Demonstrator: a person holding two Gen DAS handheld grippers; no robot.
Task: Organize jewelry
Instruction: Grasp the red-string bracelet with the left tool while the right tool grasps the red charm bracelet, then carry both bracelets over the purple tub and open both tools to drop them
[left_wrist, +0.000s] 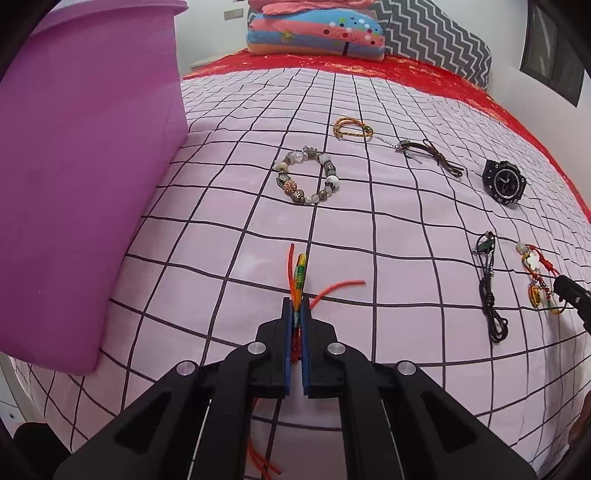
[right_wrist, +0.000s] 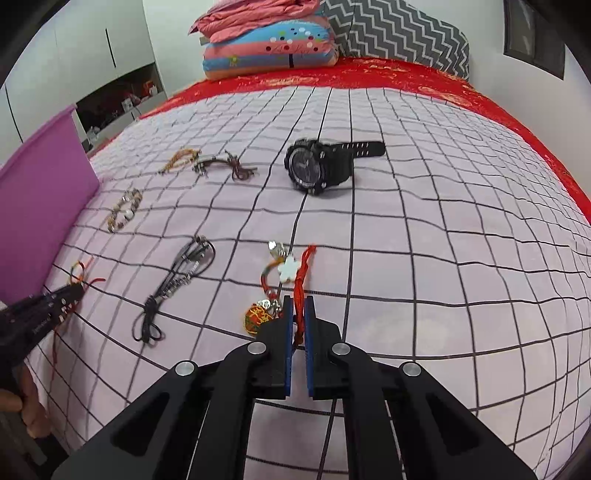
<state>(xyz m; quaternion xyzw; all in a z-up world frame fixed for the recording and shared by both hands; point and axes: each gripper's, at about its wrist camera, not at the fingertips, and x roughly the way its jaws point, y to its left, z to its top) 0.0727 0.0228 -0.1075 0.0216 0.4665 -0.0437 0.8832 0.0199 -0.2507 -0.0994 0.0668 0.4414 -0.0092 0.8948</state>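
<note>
Left wrist view shows the left gripper (left_wrist: 295, 306) pressed together on a woven multicoloured cord bracelet (left_wrist: 299, 275), its long axis running straight ahead along the fingers, red tails trailing over the checked bedsheet (left_wrist: 388, 229). The purple bin (left_wrist: 88, 177) stands close on the left, so this hand is the nearer one for a drop. Right gripper (right_wrist: 299, 306) pinches the red cord of a charm bracelet (right_wrist: 284, 273); farther off lie a beaded bracelet (left_wrist: 306, 179) and a rubbery black watch (right_wrist: 317, 166).
</note>
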